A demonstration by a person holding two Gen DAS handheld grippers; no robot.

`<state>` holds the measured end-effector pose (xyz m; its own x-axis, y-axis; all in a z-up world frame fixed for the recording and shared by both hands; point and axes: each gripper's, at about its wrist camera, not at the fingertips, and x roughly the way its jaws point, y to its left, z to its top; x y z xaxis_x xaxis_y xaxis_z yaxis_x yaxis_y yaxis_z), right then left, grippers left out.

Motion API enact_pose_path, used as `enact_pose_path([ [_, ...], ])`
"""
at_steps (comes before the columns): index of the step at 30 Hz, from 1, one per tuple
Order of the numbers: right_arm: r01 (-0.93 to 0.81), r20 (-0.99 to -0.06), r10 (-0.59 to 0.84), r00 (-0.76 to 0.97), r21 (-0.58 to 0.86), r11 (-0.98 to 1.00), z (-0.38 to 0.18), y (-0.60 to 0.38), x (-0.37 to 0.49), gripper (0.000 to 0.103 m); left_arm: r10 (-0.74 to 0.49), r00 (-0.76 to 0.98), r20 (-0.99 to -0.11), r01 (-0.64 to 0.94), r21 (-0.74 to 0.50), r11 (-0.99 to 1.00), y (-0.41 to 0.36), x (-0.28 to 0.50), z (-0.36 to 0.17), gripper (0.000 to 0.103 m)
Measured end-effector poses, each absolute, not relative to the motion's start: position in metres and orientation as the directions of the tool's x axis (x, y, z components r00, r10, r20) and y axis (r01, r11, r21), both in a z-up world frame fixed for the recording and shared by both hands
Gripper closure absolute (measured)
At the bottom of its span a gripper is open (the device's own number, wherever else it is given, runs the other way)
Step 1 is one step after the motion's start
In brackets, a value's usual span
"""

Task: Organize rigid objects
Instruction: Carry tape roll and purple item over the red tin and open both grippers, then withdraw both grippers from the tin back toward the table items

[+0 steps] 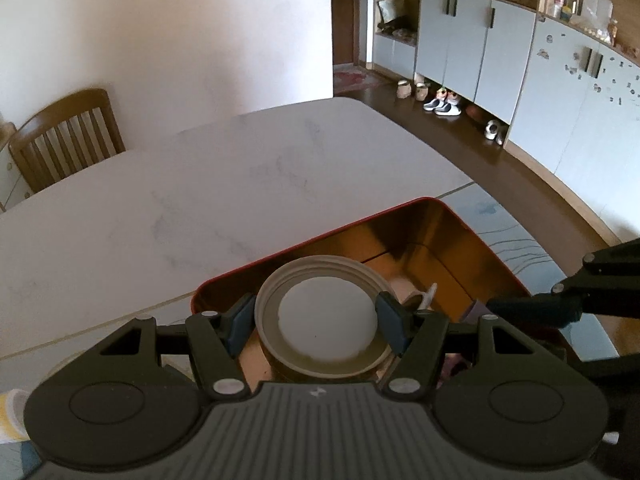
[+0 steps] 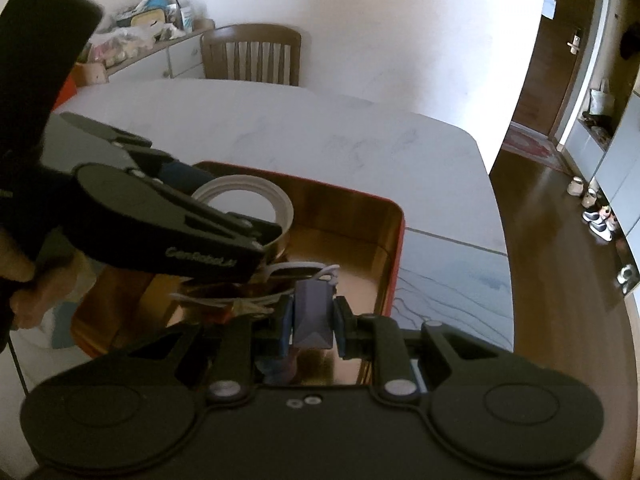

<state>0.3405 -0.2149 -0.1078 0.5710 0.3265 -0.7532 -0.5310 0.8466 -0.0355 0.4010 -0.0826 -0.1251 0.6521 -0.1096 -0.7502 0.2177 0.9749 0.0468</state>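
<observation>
A red tin box [image 1: 476,236] with a shiny gold inside lies open on the table; it also shows in the right wrist view [image 2: 394,240]. My left gripper [image 1: 318,316] is shut on a round beige jar lid [image 1: 326,320] and holds it over the box's near-left part; the lid shows in the right wrist view [image 2: 244,200] too. My right gripper [image 2: 312,318] is shut on a small grey-purple block [image 2: 312,316] with a white cord, inside the box. The block's tip shows in the left wrist view [image 1: 474,310].
The box lies on a white marble-look table [image 1: 200,200] beside a blue patterned mat [image 2: 452,280]. A wooden chair [image 1: 66,136] stands at the far side. Cabinets and shoes line the floor on the right.
</observation>
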Motion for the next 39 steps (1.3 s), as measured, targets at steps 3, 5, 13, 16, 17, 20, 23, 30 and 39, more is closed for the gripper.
enact_pose_path([
  [3,-0.548,-0.755,0.339,0.562,-0.033,0.836,-0.108,-0.214,0.342,0.083,-0.119,0.641,-0.758,0.219,0.032,0.975,-0.083,0.407,-0.129,0.039],
  [5,-0.559,-0.758,0.341,0.556,-0.038,0.828,-0.108,-0.212,0.342,0.083,-0.114,0.633,-0.765,0.213,0.031,0.976,-0.084,0.409,-0.131,0.039],
  [13,-0.56,-0.771,0.339,0.538,-0.027,0.828,-0.107,-0.214,0.345,0.079,-0.119,0.617,-0.778,0.192,0.002,0.981,-0.083,0.417,-0.134,0.039],
  [16,-0.556,-0.771,0.341,0.538,-0.02,0.831,-0.105,-0.213,0.345,0.077,-0.119,0.613,-0.781,0.184,-0.004,0.983,-0.084,0.418,-0.133,0.038],
  [17,-0.556,-0.77,0.344,0.538,-0.017,0.831,-0.103,-0.214,0.345,0.077,-0.117,0.612,-0.782,0.184,-0.003,0.983,-0.084,0.418,-0.133,0.038],
  [20,-0.546,-0.767,0.348,0.539,-0.005,0.838,-0.103,-0.219,0.345,0.075,-0.116,0.61,-0.784,0.182,-0.004,0.983,-0.084,0.417,-0.132,0.038],
  [23,-0.533,-0.764,0.351,0.541,0.011,0.846,-0.102,-0.223,0.342,0.072,-0.118,0.615,-0.78,0.175,-0.011,0.984,-0.082,0.413,-0.129,0.034],
  [30,-0.505,-0.748,0.364,0.555,0.046,0.862,-0.095,-0.231,0.336,0.067,-0.128,0.646,-0.752,0.176,-0.016,0.984,-0.076,0.402,-0.117,0.032],
  [39,-0.475,-0.718,0.369,0.591,0.061,0.878,-0.082,-0.237,0.322,0.057,-0.145,0.692,-0.707,0.183,-0.022,0.983,-0.069,0.372,-0.092,0.032],
])
